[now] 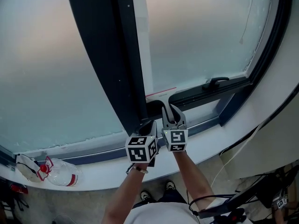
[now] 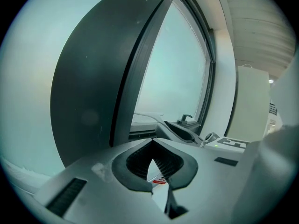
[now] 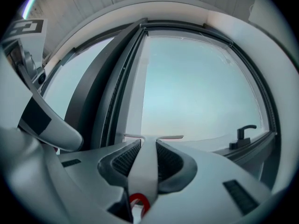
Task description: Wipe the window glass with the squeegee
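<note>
Two handheld grippers sit side by side at the lower centre of the head view, just in front of the dark vertical frame post point(image 1: 112, 55) that divides the panes. The right gripper point(image 1: 171, 117) clamps the handle of the squeegee point(image 1: 160, 95), whose short blade lies across the bottom edge of the right-hand window glass point(image 1: 201, 36), close to the post. The left gripper point(image 1: 150, 126) hangs just beside it, slightly lower. A black window handle point(image 1: 216, 82) lies on the lower frame further right. On the white sill point(image 1: 107, 171) at far left lie a clear bottle with a red cap point(image 1: 60, 171) and a crumpled white item point(image 1: 25, 164), well apart from the grippers.

Left gripper view: the two jaw tips meet, leaving only a narrow gap behind them. In that gap shows a white surface with a small red mark; what it belongs to cannot be told. The post fills the left of this view, with the right gripper near the lower right.

Right gripper view: both jaws press on the white handle of the squeegee, with a red ring at the handle's near end. The blade lies level, low on the pane, with the window handle off to its right.
</note>
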Tool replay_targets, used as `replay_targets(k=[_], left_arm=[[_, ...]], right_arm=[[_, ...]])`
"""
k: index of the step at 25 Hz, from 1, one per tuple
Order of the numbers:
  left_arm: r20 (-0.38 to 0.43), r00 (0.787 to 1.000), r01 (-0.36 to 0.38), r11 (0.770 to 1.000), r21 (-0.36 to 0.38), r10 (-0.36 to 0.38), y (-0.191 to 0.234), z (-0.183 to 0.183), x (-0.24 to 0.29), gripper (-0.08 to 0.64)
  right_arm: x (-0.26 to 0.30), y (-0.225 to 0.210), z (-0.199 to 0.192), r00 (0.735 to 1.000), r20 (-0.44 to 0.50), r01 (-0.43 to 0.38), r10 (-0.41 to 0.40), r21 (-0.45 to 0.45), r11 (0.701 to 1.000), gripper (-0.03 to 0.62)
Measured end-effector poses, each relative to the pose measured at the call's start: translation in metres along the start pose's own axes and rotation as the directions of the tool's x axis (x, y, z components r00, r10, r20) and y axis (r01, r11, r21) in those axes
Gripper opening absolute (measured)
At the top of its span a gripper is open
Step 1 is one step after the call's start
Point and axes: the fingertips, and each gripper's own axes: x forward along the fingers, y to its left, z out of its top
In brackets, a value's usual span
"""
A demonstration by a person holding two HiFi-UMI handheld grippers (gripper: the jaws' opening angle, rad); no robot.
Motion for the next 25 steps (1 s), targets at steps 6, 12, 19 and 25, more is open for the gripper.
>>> replay_targets(k=[6, 12, 19, 25], left_arm=[[0.086, 0.994, 0.068, 0.995, 0.068, -0.074, -0.024, 0.055, -0.016, 0.000], [0.197, 0.971, 0.110, 0.986, 0.127, -0.134, -0.061, 0.124, -0.035, 0.000], [0.295, 0.948, 0.059, 0.978, 0.199, -0.117, -0.108, 0.192, -0.028, 0.000], [0.407, 0.912, -0.037, 0.975, 0.219, -0.057, -0.151, 0.265, -0.013, 0.000]], right_arm=[[-0.012, -0.017, 0.076, 0.993, 0.107, 0.060, -0.054, -0.045, 0.997, 0.086], [-0.025, -0.050, 0.172, 0.970, 0.220, 0.120, -0.101, -0.076, 0.990, 0.086], [-0.029, -0.107, 0.268, 0.931, 0.355, 0.111, -0.089, -0.044, 0.993, 0.086], [-0.016, -0.162, 0.367, 0.882, 0.470, 0.068, -0.031, -0.062, 0.996, 0.086]])
